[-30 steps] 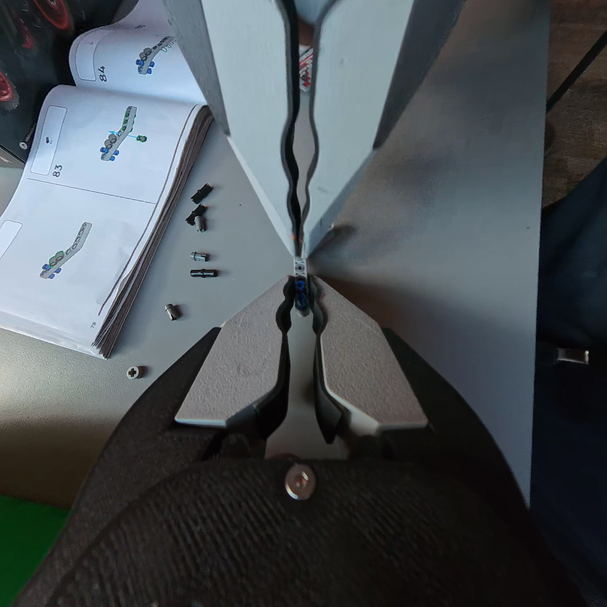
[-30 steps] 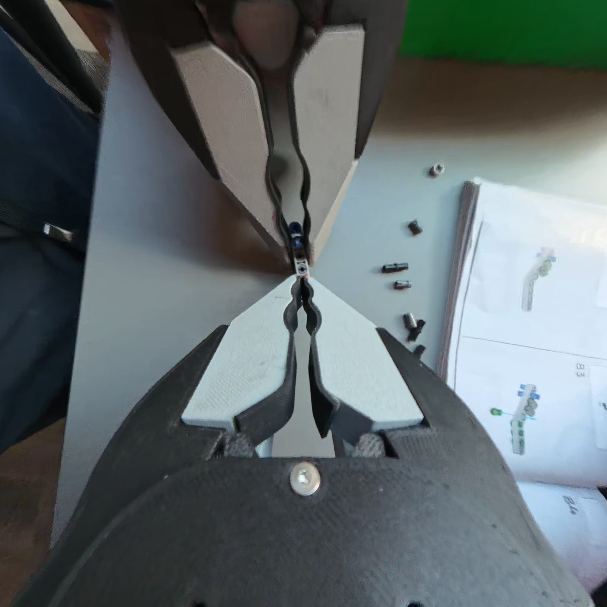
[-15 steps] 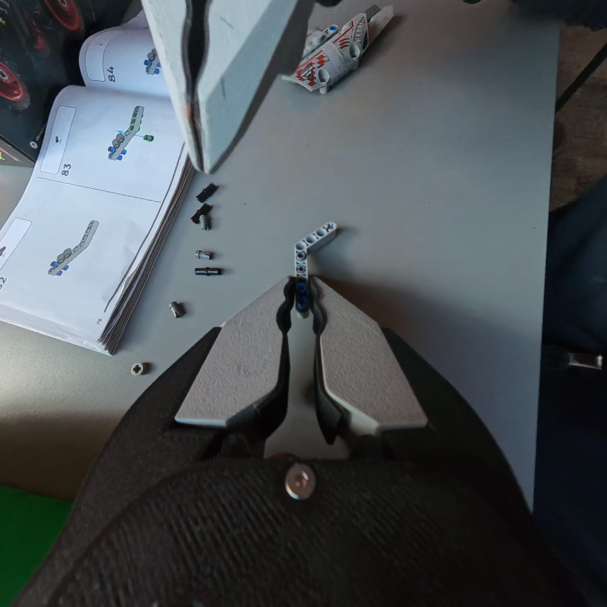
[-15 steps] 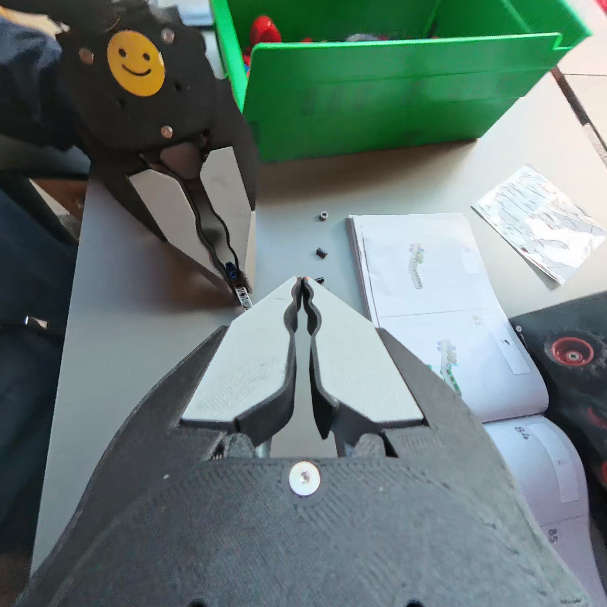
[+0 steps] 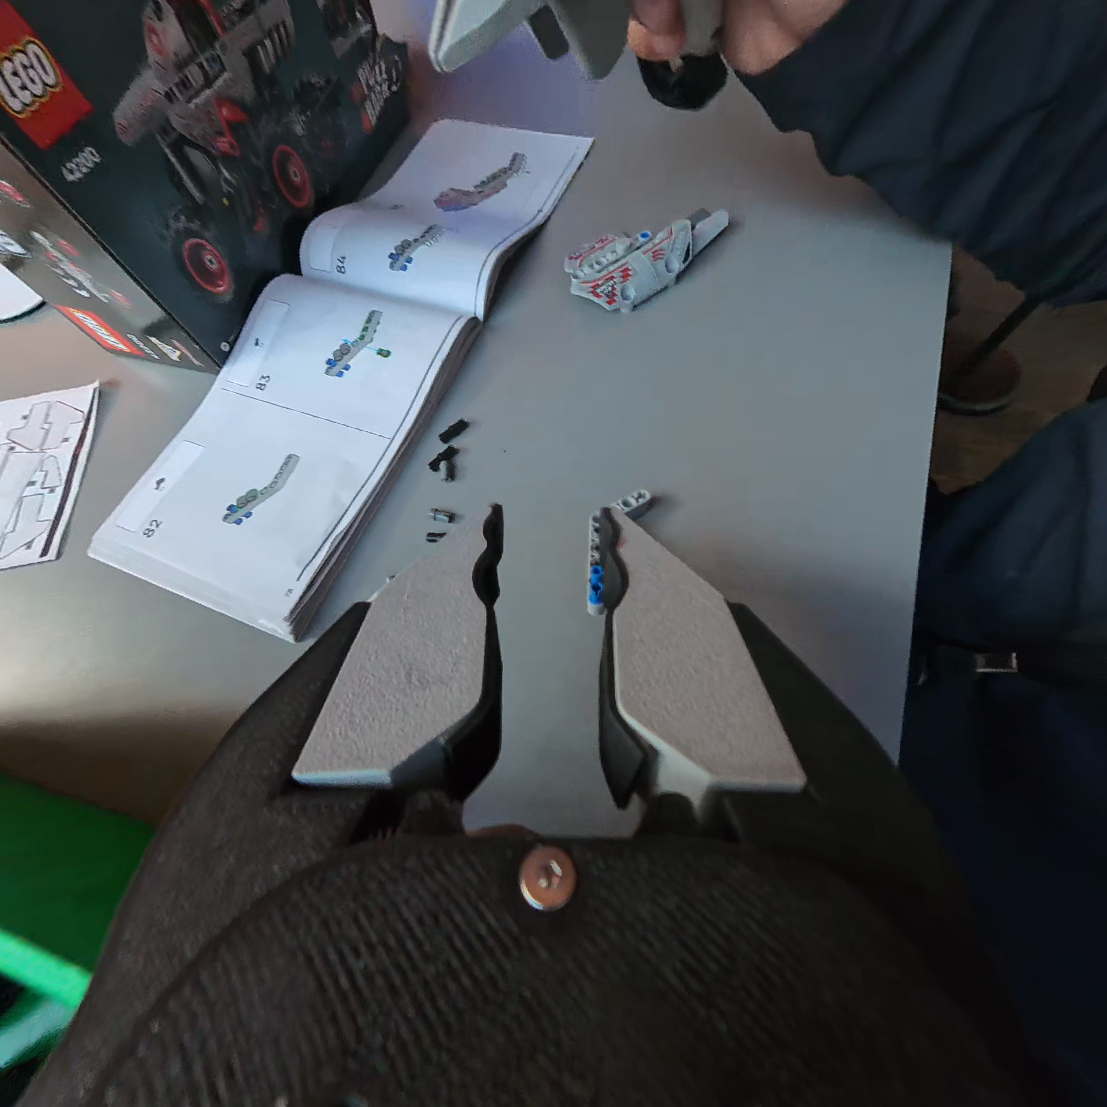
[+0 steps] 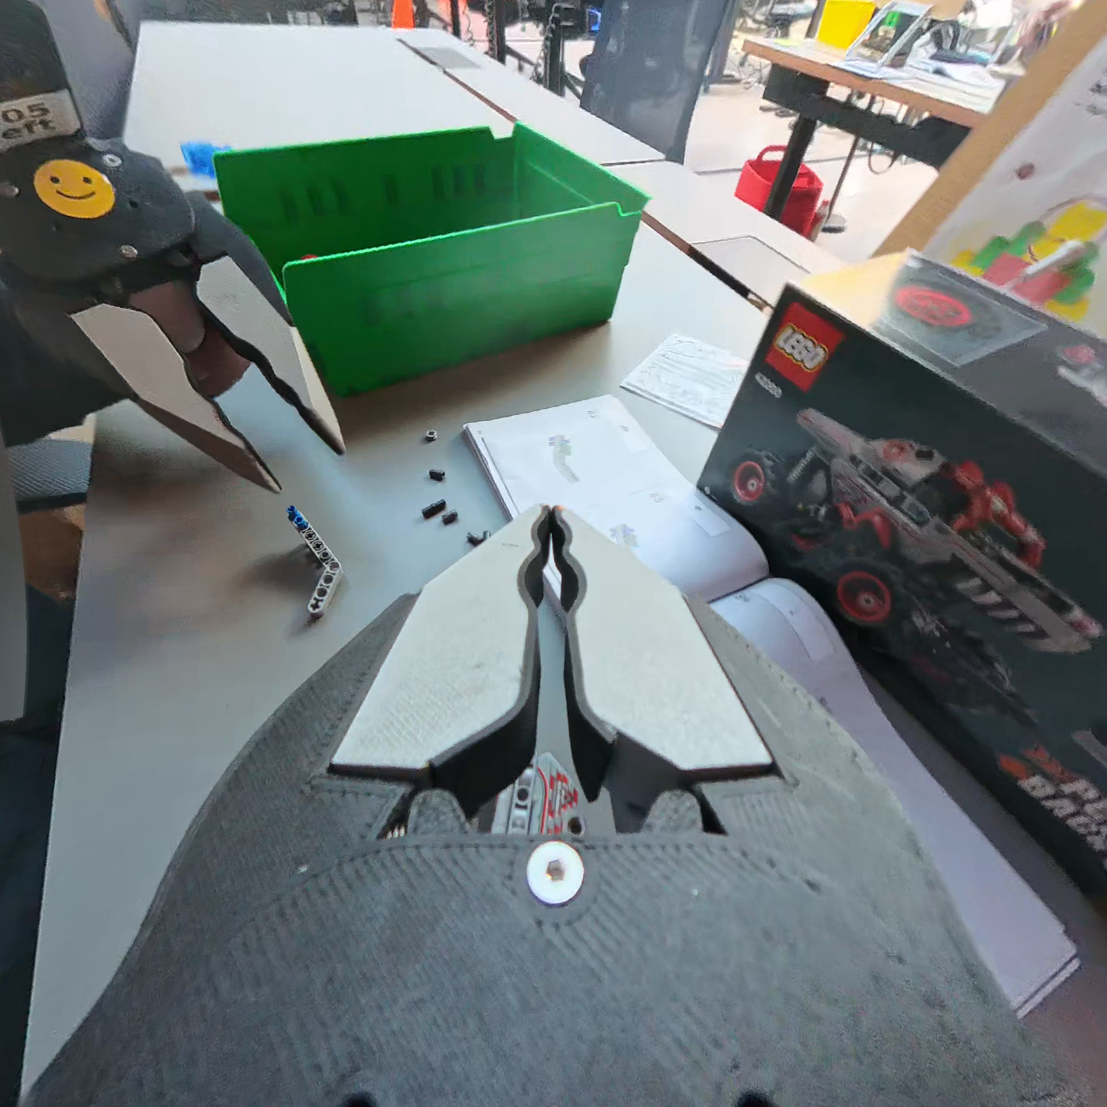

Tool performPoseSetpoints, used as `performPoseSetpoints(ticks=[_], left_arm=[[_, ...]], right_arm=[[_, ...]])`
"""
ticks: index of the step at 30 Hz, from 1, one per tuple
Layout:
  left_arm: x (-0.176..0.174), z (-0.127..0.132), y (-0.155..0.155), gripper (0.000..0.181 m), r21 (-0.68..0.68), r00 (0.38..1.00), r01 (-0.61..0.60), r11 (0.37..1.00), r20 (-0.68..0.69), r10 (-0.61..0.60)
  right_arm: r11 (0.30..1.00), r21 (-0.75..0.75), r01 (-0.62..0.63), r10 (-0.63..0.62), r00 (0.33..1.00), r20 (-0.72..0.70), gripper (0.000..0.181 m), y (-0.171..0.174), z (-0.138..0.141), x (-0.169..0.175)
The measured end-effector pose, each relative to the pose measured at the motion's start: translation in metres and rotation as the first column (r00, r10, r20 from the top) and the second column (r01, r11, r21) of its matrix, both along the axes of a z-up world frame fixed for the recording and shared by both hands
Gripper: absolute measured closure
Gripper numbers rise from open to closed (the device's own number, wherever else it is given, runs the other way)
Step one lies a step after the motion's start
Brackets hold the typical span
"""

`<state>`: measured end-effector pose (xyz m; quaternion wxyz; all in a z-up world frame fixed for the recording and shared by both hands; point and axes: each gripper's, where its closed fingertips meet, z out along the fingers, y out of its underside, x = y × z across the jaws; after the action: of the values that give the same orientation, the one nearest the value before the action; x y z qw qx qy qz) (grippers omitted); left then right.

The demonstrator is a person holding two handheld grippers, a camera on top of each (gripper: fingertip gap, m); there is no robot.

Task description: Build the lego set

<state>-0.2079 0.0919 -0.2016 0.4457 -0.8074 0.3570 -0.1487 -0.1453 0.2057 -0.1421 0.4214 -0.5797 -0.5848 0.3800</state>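
Note:
A bent grey beam [image 6: 320, 560] with blue pins at one end lies on the grey table [image 6: 180, 689], free of both grippers. In the left wrist view the beam [image 5: 595, 578] shows just beside my right finger's inner edge. My left gripper [image 5: 551, 521] is open and empty, a little above the beam; it also shows in the right wrist view [image 6: 305, 467]. My right gripper [image 6: 550, 514] is shut and empty, raised over the table and pulled back from the beam. It shows at the top of the left wrist view [image 5: 455, 51], held by a hand.
Several small black and grey pins [image 5: 446, 464] lie between the beam and an open instruction booklet [image 5: 299, 419]. A dark set box [image 6: 898, 479] stands behind the booklet. A green bin [image 6: 449, 299] sits at the back. A grey-and-red subassembly [image 5: 641, 257] lies apart. A sticker sheet [image 5: 36, 473] lies at the left.
The right gripper let go of the beam's end and pulled up and away. Then the left gripper opened, released the beam onto the table, and lifted back.

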Motion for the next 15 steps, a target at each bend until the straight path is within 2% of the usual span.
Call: performPoseSetpoints(ticks=[1,5,6,7,9,12,15], left_arm=[[-0.001,0.003,0.002,0.152,0.006,1.0,-0.017,1.0,0.009,0.017],[-0.003,0.006,0.006,0.151,0.014,0.996,-0.06,0.998,0.062,0.059],[-0.004,0.005,0.007,0.151,0.015,0.995,-0.076,0.997,0.063,0.074],[-0.006,0.004,0.008,0.15,0.015,0.994,-0.09,0.996,0.065,0.088],[-0.009,0.005,0.007,0.151,0.017,0.991,-0.104,0.994,0.082,0.102],[-0.011,0.009,0.006,0.151,0.006,0.987,-0.109,0.994,0.117,0.107],[-0.014,0.012,0.005,0.151,0.005,0.985,-0.115,0.993,0.132,0.113]], right_arm=[[0.999,-0.035,0.013,-0.013,1.0,-0.004,0.181,0.004,-0.003,0.004],[0.976,-0.204,0.074,-0.069,0.997,0.032,0.181,0.009,-0.015,0.013],[0.962,-0.261,0.077,-0.061,0.996,0.068,0.17,0.003,-0.018,0.012],[0.945,-0.321,0.057,-0.025,0.994,0.104,0.161,-0.009,-0.019,0.009],[0.911,-0.41,-0.035,0.097,0.987,0.132,0.158,-0.047,-0.007,-0.002],[0.908,-0.396,-0.134,0.236,0.947,0.22,0.168,-0.106,0.013,-0.024],[0.894,-0.413,-0.172,0.341,0.859,0.381,0.181,-0.154,0.015,-0.04]])
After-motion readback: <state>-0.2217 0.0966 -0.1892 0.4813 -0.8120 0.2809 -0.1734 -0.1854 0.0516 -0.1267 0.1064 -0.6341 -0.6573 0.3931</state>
